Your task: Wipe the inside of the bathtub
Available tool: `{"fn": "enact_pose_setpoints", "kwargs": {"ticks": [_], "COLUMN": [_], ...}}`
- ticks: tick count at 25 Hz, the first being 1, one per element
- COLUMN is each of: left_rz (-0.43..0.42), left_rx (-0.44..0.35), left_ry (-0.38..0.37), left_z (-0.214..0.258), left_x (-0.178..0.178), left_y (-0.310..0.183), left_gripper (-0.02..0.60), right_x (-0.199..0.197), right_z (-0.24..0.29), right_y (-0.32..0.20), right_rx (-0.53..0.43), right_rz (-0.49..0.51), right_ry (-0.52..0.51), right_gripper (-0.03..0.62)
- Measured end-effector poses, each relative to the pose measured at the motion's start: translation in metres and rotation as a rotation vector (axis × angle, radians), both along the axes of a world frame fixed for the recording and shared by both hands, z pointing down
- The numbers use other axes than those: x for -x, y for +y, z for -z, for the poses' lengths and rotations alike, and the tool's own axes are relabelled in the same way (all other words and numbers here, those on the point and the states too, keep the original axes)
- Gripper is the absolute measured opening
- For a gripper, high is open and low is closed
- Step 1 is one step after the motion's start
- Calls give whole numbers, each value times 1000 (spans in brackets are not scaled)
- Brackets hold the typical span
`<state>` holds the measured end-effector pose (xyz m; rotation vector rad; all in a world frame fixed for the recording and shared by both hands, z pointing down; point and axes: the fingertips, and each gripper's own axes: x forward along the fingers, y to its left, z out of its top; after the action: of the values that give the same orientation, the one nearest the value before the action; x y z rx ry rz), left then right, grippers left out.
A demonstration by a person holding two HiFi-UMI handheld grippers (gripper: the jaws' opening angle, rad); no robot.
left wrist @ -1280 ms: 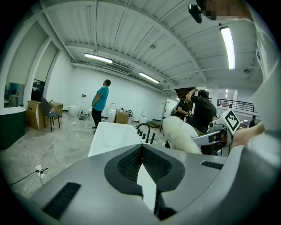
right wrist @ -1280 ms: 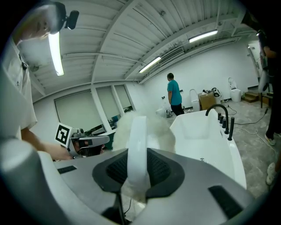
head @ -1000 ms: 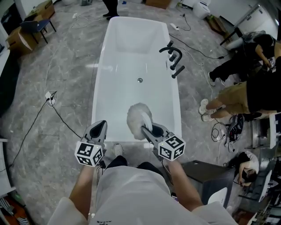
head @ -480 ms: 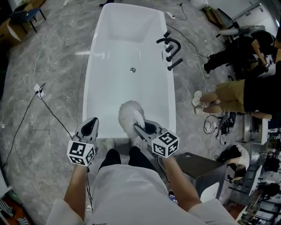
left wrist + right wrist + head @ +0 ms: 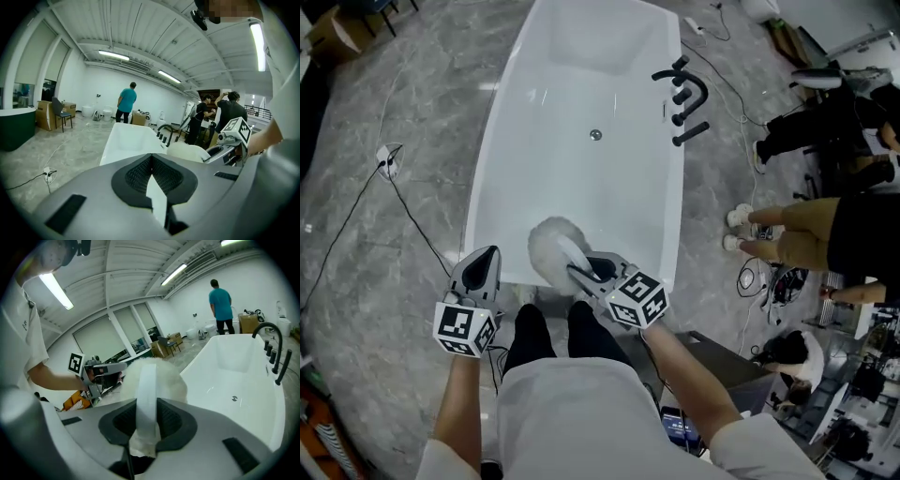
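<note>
While in right tongs (image 5: pixel 579 272), fluffy duster (image 5: pixel 549 249).

From my feed it's a big workshop hall with a grey marbled floor (image 5: pixel 389 94) and loose cables (image 5: pixel 420 228) trailing over it. White walls (image 5: pixel 84 89), ribbed ceiling (image 5: pixel 140 28) with strip lights (image 5: pixel 112 55), and big windows (image 5: pixel 101 341). There's also cardboard boxes (image 5: pixel 44 115) and a chair (image 5: pixel 61 112) off to one side.

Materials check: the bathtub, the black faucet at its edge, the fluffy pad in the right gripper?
Bathtub: glossy white, acrylic or enamel by the look; light streaks reflect off it. Faucet set: matte black, probably coated metal; no shine. Wiping pad: white fluffy fibre, fuzzy outline; its flat white strap, likely fabric, is pinched between the right jaws.
</note>
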<state>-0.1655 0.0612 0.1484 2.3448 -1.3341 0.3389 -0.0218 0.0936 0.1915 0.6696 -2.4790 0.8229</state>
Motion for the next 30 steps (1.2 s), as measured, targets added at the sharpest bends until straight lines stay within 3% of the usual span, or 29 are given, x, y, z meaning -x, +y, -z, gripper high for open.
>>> {"fn": "enact_pose_setpoints", "kwargs": {"ticks": [11,21,30], "left_rz": [162,224,236], "left_rx": [84,135,161], "left_ry": [-41,-56,-73], "left_z": [-52,-109,-155], "left_x": [49,81,98], "left_y": [14,10,1], "left_gripper": [8,8,8], "right_x": [29,77,109], "right_z": [-71,-151,-203], "right_y": [-3,0,-8], "right_rx": [90,204,261], "right_rz": [176,374,439], "right_ry": [12,47,30], "right_gripper": [95,95,95]}}
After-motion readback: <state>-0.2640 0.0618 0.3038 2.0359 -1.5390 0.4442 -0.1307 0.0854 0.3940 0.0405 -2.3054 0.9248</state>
